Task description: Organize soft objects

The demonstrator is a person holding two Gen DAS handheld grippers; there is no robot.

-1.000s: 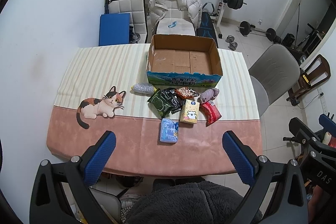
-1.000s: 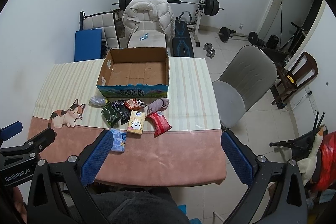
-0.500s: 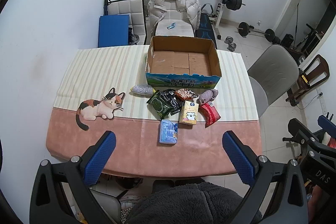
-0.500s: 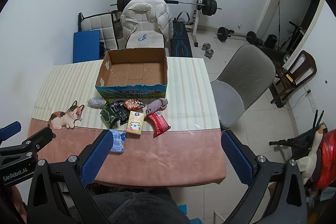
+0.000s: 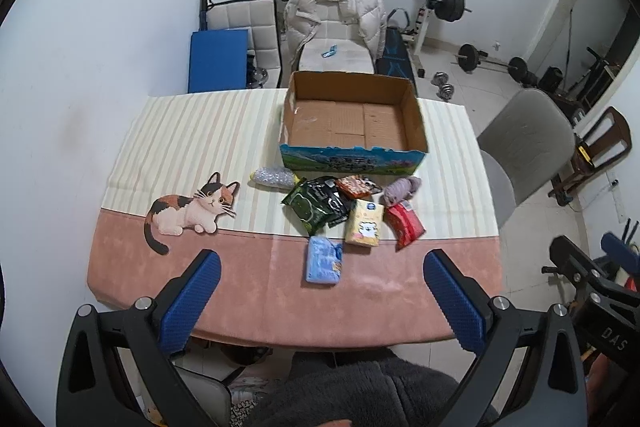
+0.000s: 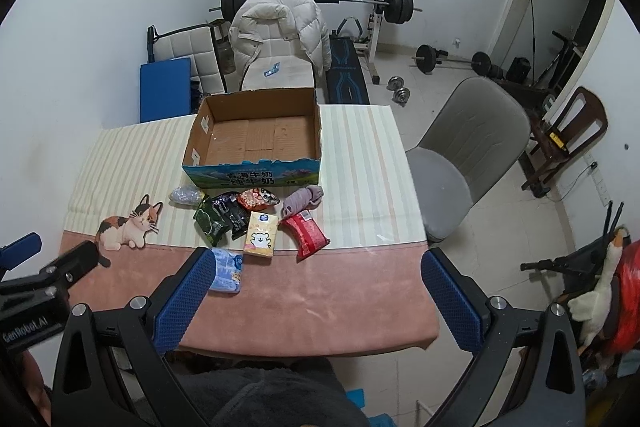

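Ahead of both spread, empty tongs, left gripper [image 5: 316, 291] and right gripper [image 6: 314, 291]: soft packets [image 5: 320, 205] clustered before cardboard box [image 5: 352, 123], probably for loading.

The tabletop [image 5: 248, 291] wears a cloth of cream and pale-tan stripes over its far part and plain dusty pink along the near edge, with a calico cat print [image 5: 188, 213] in white, orange and black at 9 o'clock. The cardboard box [image 5: 352, 119] is brown inside; its front panel is blue and green with lettering. Below it lie a silvery mesh bundle [image 5: 272, 178], a dark green packet [image 5: 310, 207], an orange snack bag [image 5: 358, 185], a mauve sock [image 5: 400, 188], a yellow tissue pack [image 5: 363, 223], a red packet [image 5: 404, 225] and a light blue pack [image 5: 323, 259]. Both tools, left [image 5: 322, 301] and right [image 6: 320, 301], carry blue textured pads on black frames.
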